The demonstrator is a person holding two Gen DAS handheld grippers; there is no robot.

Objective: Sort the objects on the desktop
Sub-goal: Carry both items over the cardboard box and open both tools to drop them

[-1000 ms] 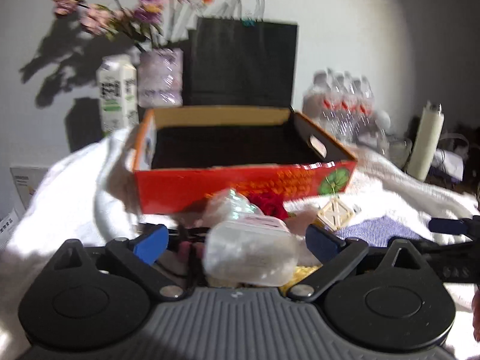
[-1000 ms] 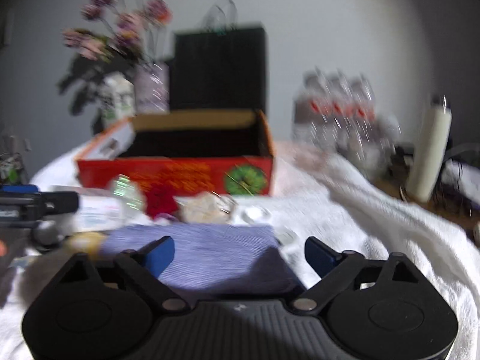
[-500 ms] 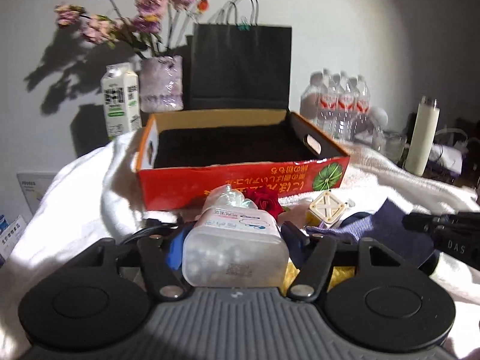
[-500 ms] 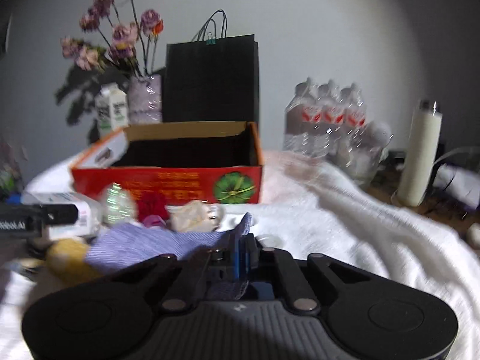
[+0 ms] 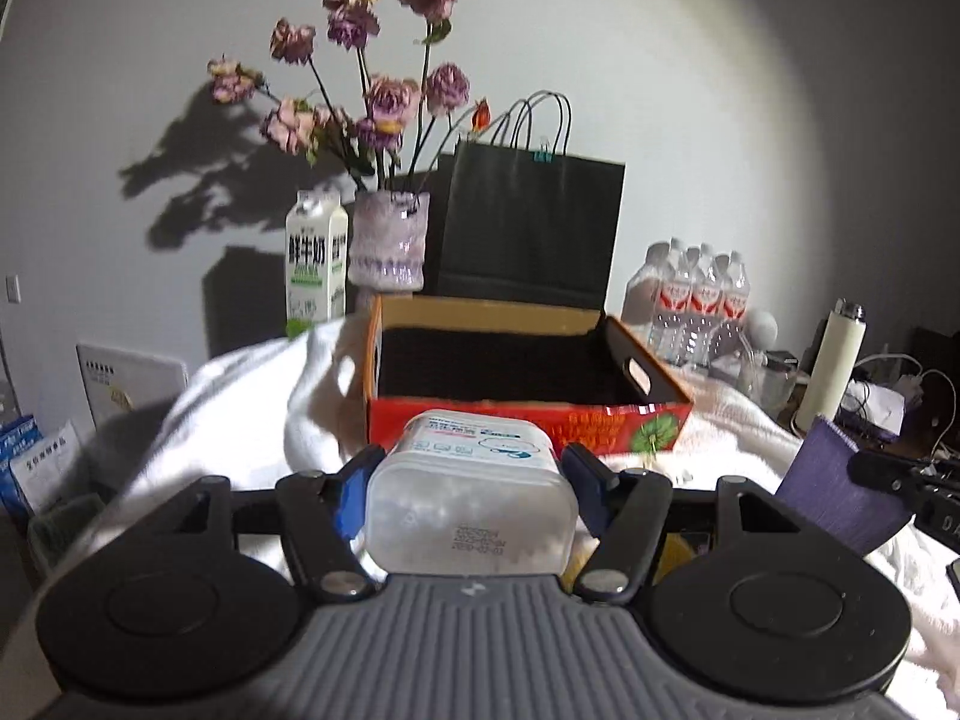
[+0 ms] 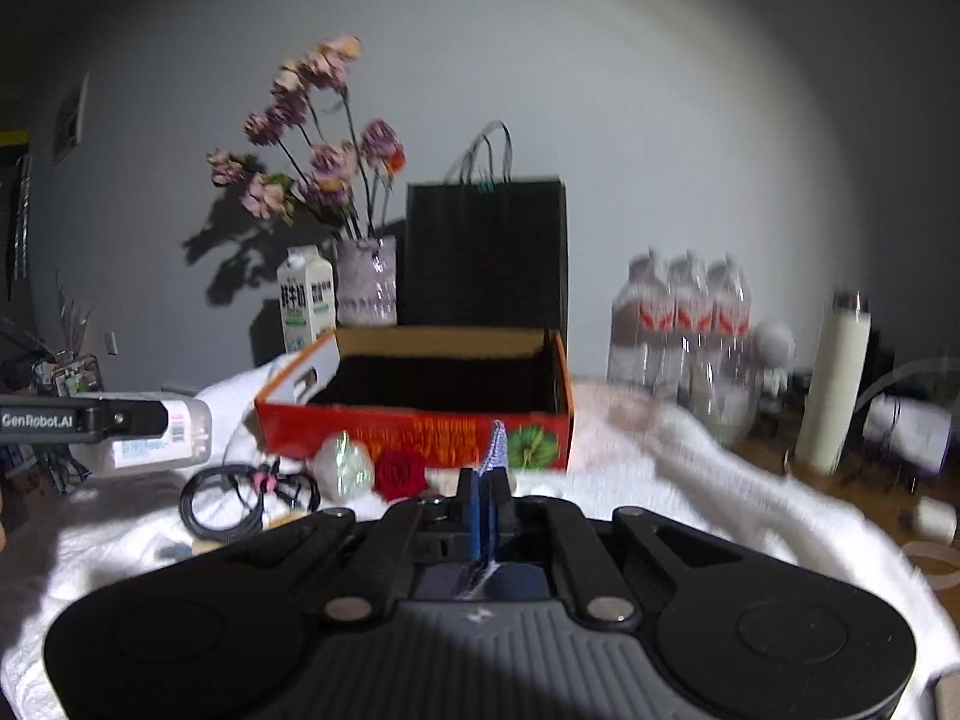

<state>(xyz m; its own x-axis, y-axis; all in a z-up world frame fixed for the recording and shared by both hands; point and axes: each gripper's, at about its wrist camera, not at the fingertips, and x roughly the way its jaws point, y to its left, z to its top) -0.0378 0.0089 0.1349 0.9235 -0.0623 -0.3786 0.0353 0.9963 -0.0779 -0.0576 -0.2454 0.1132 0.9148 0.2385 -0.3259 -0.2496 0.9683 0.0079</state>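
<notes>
My left gripper [image 5: 471, 468] is shut on a translucent plastic container [image 5: 468, 516] with a white printed lid, held off the towel. The right wrist view shows that container [image 6: 174, 444] at the far left. My right gripper [image 6: 483, 480] is shut on a purple-blue striped cloth [image 6: 497, 450], whose edge sticks up between the closed pads. The cloth [image 5: 840, 492] hangs at the right of the left wrist view. An open red cardboard box [image 5: 522, 426] with a dark inside stands ahead of both grippers on the white towel [image 5: 252, 408].
Before the box [image 6: 420, 432] lie a coiled black cable [image 6: 240, 504], a crinkled clear ball [image 6: 345, 468] and a red rose [image 6: 399, 474]. Behind it stand a black paper bag [image 5: 528, 228], a flower vase [image 5: 389, 246] and a milk carton [image 5: 315, 264]. Water bottles [image 5: 696, 300] and a white flask [image 5: 831, 366] stand right.
The left jaws closed on the plastic container and the right jaws closed on the cloth. Both grippers then rose with their loads, and the box now looks lower in view.
</notes>
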